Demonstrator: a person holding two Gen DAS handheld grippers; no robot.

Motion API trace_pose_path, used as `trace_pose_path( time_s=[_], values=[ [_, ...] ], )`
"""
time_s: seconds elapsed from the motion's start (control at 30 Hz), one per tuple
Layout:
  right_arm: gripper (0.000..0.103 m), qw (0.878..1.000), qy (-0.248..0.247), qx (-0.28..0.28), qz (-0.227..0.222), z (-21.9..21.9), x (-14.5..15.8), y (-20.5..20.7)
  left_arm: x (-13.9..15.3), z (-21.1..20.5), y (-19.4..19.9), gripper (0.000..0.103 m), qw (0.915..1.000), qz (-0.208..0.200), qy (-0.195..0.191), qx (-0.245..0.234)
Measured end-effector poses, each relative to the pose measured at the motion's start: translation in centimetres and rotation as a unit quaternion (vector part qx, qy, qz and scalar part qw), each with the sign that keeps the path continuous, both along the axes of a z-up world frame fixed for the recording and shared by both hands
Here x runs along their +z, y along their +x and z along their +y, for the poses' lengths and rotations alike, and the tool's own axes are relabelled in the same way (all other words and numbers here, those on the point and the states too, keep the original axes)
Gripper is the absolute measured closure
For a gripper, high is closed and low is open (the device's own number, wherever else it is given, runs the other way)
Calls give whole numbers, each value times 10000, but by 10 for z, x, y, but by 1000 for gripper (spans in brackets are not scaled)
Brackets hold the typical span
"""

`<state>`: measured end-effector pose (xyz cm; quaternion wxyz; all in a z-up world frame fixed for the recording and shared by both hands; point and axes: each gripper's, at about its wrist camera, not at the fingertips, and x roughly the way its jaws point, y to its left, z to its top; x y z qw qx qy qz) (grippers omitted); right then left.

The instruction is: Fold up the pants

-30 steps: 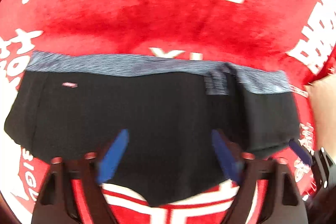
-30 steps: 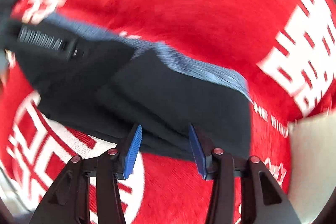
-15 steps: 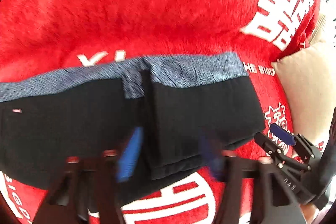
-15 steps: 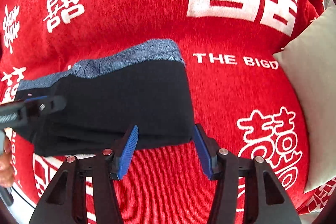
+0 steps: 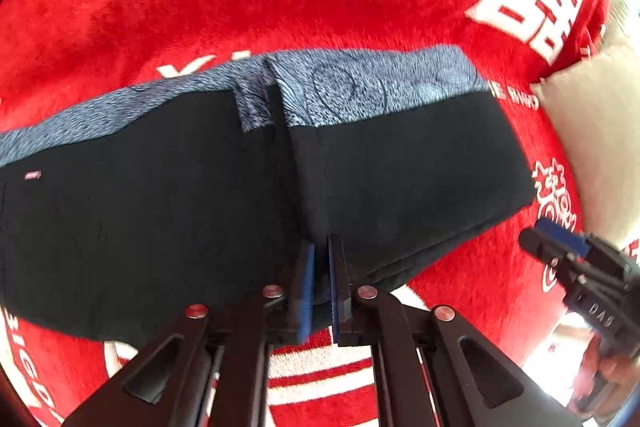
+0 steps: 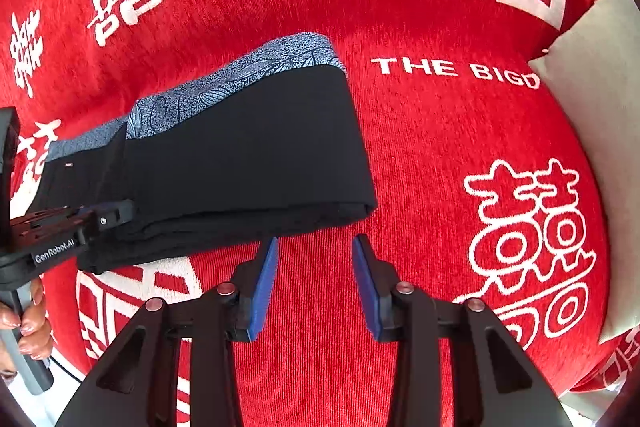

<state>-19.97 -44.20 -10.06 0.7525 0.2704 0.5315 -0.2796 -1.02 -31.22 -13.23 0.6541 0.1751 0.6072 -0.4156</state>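
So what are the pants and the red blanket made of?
The pants look like smooth, matte black stretch knit, with a speckled blue-grey waistband. The red blanket looks like soft plush fleece: fuzzy ribbed pile, white printed characters. Exact fibres cannot be told.

Your left gripper (image 5: 319, 287) pinches the pants (image 5: 200, 211) at their near edge, apparently beside the fold seam. They lie on the blanket (image 6: 420, 155), ahead-left of your right gripper (image 6: 314, 283); a cushion (image 6: 600, 131) sits far right.
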Motion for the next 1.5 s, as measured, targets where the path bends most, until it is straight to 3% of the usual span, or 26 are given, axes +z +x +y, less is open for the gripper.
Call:
trace_pose_path(
  time_s=[0.1, 0.13, 0.17, 0.2, 0.23, 0.3, 0.43, 0.6, 0.77, 0.83, 0.93, 1.07, 1.17, 1.23, 1.5],
  values=[
    [61, 9998, -16, -108, -140, -9, 7, -2, 17, 5, 1, 94, 9999, -92, -31, 103],
    [61, 9996, -4, -167, -233, -16, 11, -2, 23, 6, 2, 90, 9998, -122, -14, 149],
    [61, 9994, -10, -215, -288, -22, 14, -1, 27, 6, 3, 79, 9998, -132, 10, 178],
    [61, 9991, 0, -257, -331, -29, 16, 1, 32, 5, 7, 38, 9997, -136, 9, 210],
    [61, 9986, 81, -328, -406, -40, 17, 5, 36, 3, 8, 19, 9994, -184, -59, 286],
    [61, 9972, 188, -488, -532, -56, 18, 11, 48, -7, 11, 19, 9984, -343, -312, 321],
    [62, 9951, 343, -614, -700, -91, 16, 37, 48, -34, 11, 19, 9979, -433, -358, 333],
    [64, 9941, 568, -511, -769, -109, 6, 71, 17, -62, 6, 19, 9983, -480, -24, 319],
    [64, 9958, 699, -125, -582, -105, -17, 100, -23, -50, 16, 19, 9951, -340, 540, 758],
    [64, 9970, 706, 32, -304, -102, -33, 108, -32, -37, 21, 19, 9943, -60, 344, 1006],
    [64, 9978, 577, 179, -282, -98, -45, 112, -30, -37, 16, 19, 9956, -280, 369, 816],
    [63, 9982, 503, 244, -230, -94, -44, 111, -30, -37, 15, 19, 9949, -275, 376, 896],
    [56, 9982, 440, 391, -117, -88, -39, 114, -30, -38, 16, 10, 9941, -216, 522, 931],
    [44, 9979, 404, 487, -118, -83, -34, 115, -28, -36, 19, 10, 9940, -106, 529, 952],
    [34, 9951, -1, 960, 228, -42, -25, 110, -11, -12, 25, 10, 9914, -198, 643, 1123]
  ],
)
